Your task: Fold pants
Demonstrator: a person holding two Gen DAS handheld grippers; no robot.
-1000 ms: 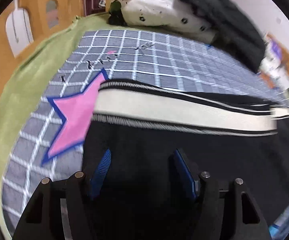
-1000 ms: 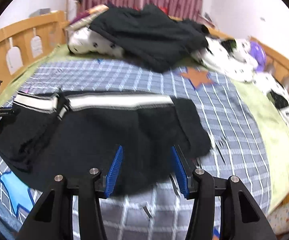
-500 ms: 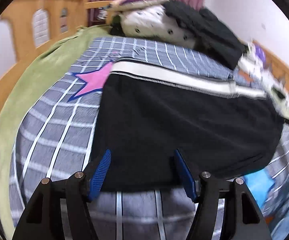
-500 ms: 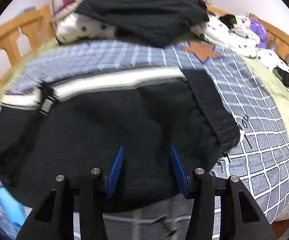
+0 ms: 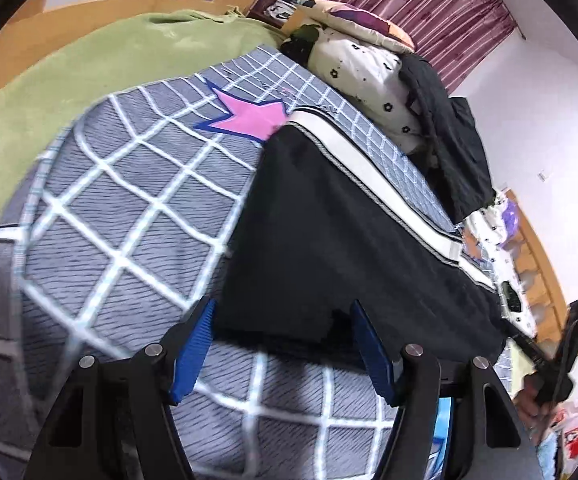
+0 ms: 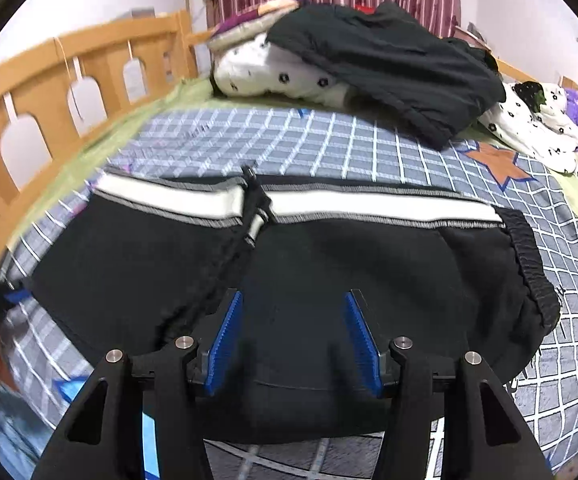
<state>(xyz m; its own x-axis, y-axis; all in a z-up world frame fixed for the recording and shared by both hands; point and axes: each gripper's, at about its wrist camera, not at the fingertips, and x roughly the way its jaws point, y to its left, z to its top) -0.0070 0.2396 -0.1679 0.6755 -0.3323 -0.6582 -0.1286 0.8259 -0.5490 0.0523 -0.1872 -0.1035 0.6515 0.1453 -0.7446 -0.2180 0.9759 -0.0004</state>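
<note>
Both grippers gape, empty. Pants lie lengthwise left-right; left gripper sits at their near corner, right gripper over the near edge.

- We see even, soft indoor light with no harsh glare.
- Fisheye bending curves the bed rail and darkens our frame corners.
- Motion blur smears the checked bedspread near its left edge; the black pants lose fabric detail.

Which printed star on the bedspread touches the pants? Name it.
The pink star, its tip at the pants' white-striped corner. The orange star lies clear of them.
</note>
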